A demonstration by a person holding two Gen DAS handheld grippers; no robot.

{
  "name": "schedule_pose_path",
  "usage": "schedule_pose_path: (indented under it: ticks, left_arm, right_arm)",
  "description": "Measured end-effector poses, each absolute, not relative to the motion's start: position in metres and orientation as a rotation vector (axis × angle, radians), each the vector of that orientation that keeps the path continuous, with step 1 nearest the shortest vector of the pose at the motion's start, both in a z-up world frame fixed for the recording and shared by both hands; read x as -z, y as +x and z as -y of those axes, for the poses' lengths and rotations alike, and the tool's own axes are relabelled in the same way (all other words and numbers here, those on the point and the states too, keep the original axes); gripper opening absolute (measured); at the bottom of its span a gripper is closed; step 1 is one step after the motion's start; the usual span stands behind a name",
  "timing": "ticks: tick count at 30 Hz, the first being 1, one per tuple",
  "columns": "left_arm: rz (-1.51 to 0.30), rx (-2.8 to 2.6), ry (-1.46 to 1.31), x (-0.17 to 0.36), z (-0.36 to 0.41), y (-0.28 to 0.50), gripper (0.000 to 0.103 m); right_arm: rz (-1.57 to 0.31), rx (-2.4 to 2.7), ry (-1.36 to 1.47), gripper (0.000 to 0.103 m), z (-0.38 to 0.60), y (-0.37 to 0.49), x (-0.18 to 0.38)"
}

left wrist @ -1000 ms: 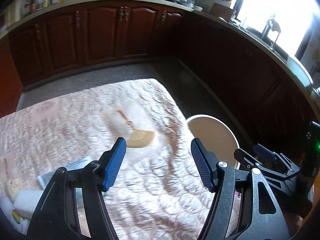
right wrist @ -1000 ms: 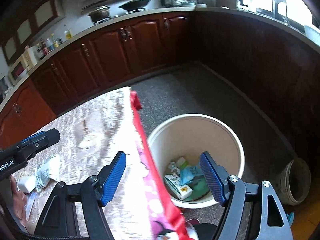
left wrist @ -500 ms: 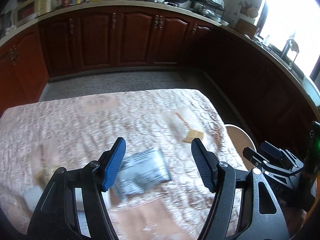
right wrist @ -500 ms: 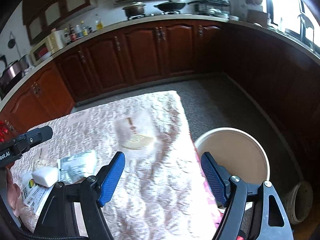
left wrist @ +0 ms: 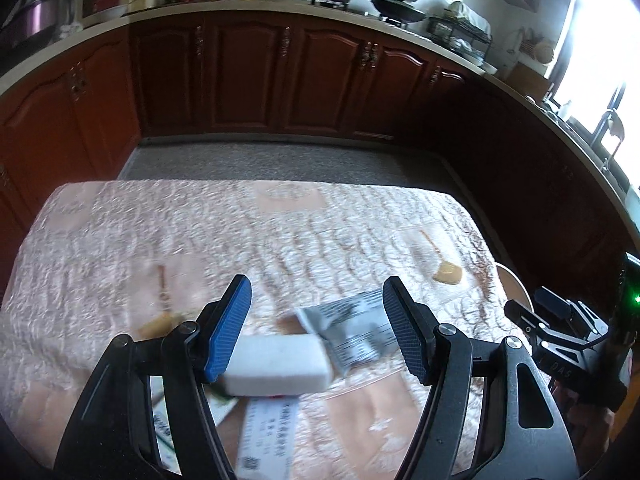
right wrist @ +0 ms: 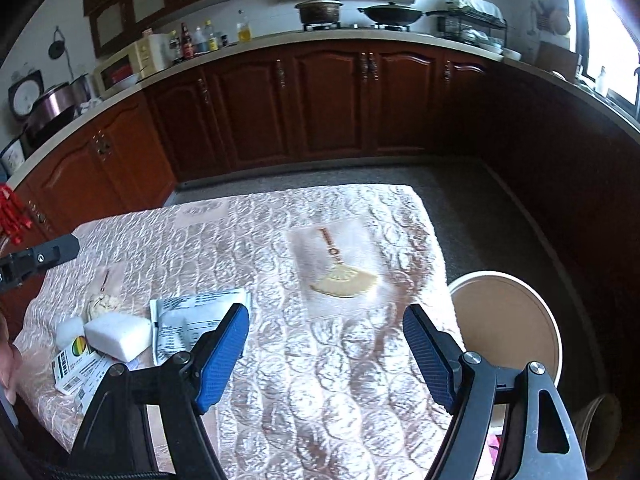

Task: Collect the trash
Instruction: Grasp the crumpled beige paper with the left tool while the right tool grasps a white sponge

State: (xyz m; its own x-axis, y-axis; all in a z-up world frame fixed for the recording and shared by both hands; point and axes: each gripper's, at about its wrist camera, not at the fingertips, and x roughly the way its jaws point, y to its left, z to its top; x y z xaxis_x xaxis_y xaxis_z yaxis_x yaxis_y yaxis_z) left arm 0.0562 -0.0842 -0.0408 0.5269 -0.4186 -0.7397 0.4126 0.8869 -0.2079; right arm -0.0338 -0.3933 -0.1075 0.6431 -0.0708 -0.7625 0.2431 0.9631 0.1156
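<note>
One bucket point(right wrist: 510, 322) stood on the floor just off the table's point(right wrist: 320, 380) right edge, cream-walled and round, and from the right wrist view only its bare inner wall showed; its bottom could not be seen, so what it held could not be told. Beside the bucket, further right on the floor, sat one small pot point(right wrist: 602, 430), tipped toward the camera, too dark inside to read.

On the table the trash lay in a cluster at the near left corner, well apart from the bucket. One white block point(left wrist: 278, 364) sat there, with one grey printed packet point(left wrist: 352, 332) touching its right end. Printed paper slips poked out from under the block; two could be counted in the left wrist view, one white with a code point(left wrist: 266, 436) and one green-edged point(left wrist: 162, 432), though blur made the count unsure. One small white wad point(right wrist: 68, 330) lay just left of the block.

The left gripper point(left wrist: 316, 332) hung right over the block, jaws apart, nothing pinched, pads clear of it. The right gripper point(right wrist: 326, 352) hovered over bare cloth between the block and the bucket, its jaws having just been widening, with nothing between them.

Two fan pictures were woven into the cloth, one point(right wrist: 344, 280) toward the bucket side, one point(right wrist: 105, 303) behind the block.
</note>
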Motion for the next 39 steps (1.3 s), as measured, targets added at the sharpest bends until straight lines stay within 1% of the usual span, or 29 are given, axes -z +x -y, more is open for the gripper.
schedule_pose_path:
  ticks: [3, 10, 12, 16, 23, 34, 35, 36, 37, 38, 39]
  left_arm:
    - [-0.908, 0.478, -0.021, 0.043, 0.062, 0.061, 0.067]
    - [-0.959, 0.411, -0.061, 0.052, 0.009, 0.074, 0.068]
    - [-0.974, 0.39, -0.075, 0.056, -0.003, 0.077, 0.072]
    - [-1.034, 0.365, -0.101, 0.072, -0.019, 0.088, 0.072]
    - [-1.154, 0.311, -0.08, 0.115, -0.011, 0.113, 0.072]
    - [-1.262, 0.324, 0.017, 0.159, 0.022, 0.135, 0.071]
    - [-1.273, 0.327, 0.015, 0.163, 0.024, 0.137, 0.069]
    - [-1.28, 0.329, 0.015, 0.165, 0.025, 0.139, 0.061]
    - [-1.29, 0.332, 0.021, 0.168, 0.027, 0.141, 0.054]
    - [-1.298, 0.334, 0.033, 0.171, 0.03, 0.142, 0.04]
    - [-1.297, 0.336, 0.044, 0.172, 0.032, 0.142, 0.033]
  right_arm:
    - [-0.86, 0.161, 0.203, 0.08, 0.385, -0.031, 0.108]
    - [-0.891, 0.063, 0.197, 0.081, 0.359, -0.018, 0.116]
    - [-0.909, 0.008, 0.21, 0.081, 0.348, -0.013, 0.121]
    - [-0.927, -0.057, 0.214, 0.081, 0.328, -0.005, 0.126]
    - [-0.953, -0.104, 0.171, 0.081, 0.304, 0.008, 0.138]
    - [-1.085, -0.081, 0.264, 0.081, 0.324, 0.023, 0.184]
    - [-1.088, -0.079, 0.279, 0.081, 0.326, 0.024, 0.187]
    - [-1.091, -0.08, 0.295, 0.081, 0.328, 0.027, 0.189]
    - [-1.095, -0.081, 0.318, 0.081, 0.331, 0.029, 0.192]
    - [-1.103, -0.081, 0.341, 0.081, 0.333, 0.033, 0.196]
    - [-1.108, -0.082, 0.356, 0.081, 0.335, 0.036, 0.199]
